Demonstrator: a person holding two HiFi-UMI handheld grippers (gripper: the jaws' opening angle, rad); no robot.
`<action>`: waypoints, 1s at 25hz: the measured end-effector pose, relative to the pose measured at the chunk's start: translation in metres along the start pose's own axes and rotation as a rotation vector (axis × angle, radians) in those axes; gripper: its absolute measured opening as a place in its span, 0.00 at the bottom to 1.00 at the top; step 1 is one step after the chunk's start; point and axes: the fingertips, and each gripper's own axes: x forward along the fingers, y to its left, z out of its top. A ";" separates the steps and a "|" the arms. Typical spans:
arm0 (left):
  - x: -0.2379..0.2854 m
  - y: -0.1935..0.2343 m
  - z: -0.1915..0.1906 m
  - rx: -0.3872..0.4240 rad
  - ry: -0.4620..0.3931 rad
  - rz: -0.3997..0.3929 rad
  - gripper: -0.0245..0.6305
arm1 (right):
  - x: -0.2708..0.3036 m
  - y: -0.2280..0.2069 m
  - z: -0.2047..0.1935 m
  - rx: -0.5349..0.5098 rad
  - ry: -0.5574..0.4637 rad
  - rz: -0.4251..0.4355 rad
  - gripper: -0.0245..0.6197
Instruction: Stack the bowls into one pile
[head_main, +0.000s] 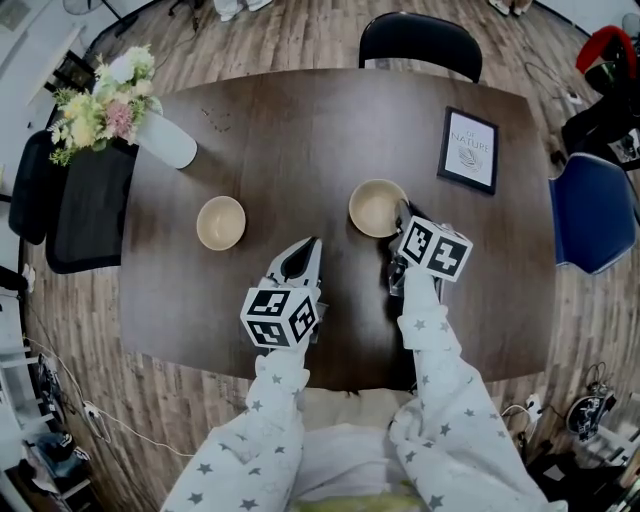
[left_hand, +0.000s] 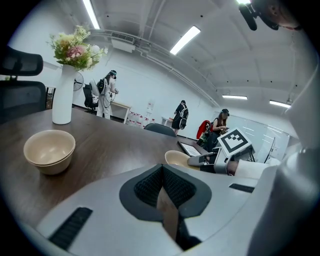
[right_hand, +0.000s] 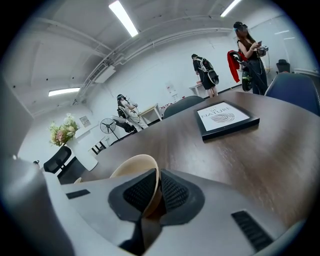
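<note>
Bowl (head_main: 374, 206) sat right of centre on table (head_main: 300, 130), near rim clamped by right gripper (head_main: 403, 222). Second bowl (head_main: 220, 222) sat well apart, left. Left gripper (head_main: 303, 252) clenched, empty, near side between bowls.

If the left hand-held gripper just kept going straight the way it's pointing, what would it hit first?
Probably the bare tabletop between the left bowl and the right bowl: the left hand-held gripper tilts downward and aims just left of the right bowl. Depth is hard to judge.
</note>
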 end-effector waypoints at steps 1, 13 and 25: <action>-0.002 0.000 0.001 0.000 -0.005 0.005 0.08 | -0.002 0.002 0.000 0.006 -0.003 0.007 0.10; -0.046 0.010 0.024 -0.009 -0.112 0.092 0.08 | -0.019 0.055 0.001 0.020 -0.006 0.145 0.10; -0.102 0.032 0.035 -0.014 -0.212 0.222 0.07 | -0.022 0.122 -0.017 -0.043 0.038 0.301 0.10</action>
